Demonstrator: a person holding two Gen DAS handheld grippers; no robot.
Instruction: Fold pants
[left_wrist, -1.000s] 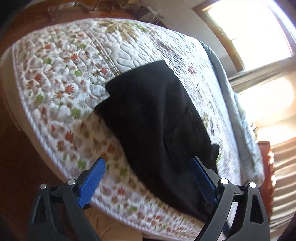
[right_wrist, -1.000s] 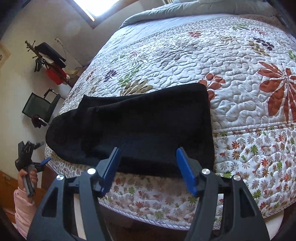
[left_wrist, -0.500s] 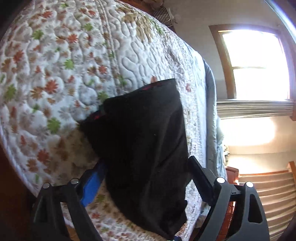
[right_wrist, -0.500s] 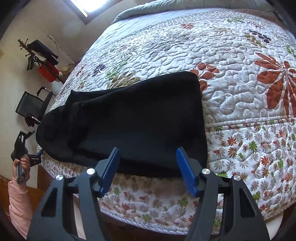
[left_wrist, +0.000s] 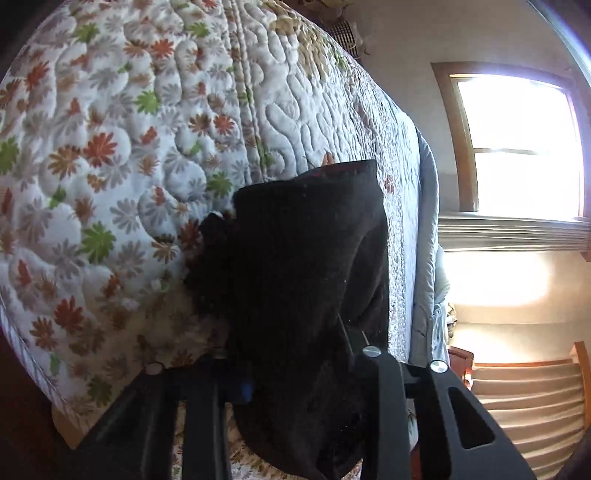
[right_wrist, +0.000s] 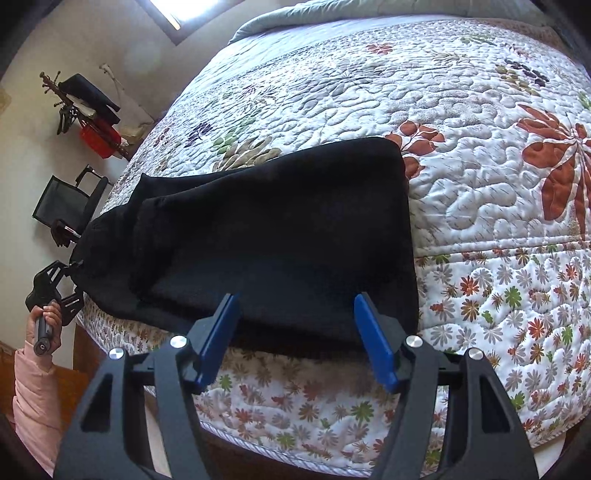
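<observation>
fingers of our left gripper (left_wrist: 295, 369) are closing on the end of the black pants (right_wrist: 280, 236), cloth bunched between them; our right gripper (right_wrist: 299, 339) hovers spread over the near edge. lying on the bed (right_wrist: 480, 206), they look soft, limp, fairly thick; we'd pinch edges.

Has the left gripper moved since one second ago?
Yes. The left gripper has come in from the bed edge onto the pants end; its jaws are closing on the cloth.
</observation>
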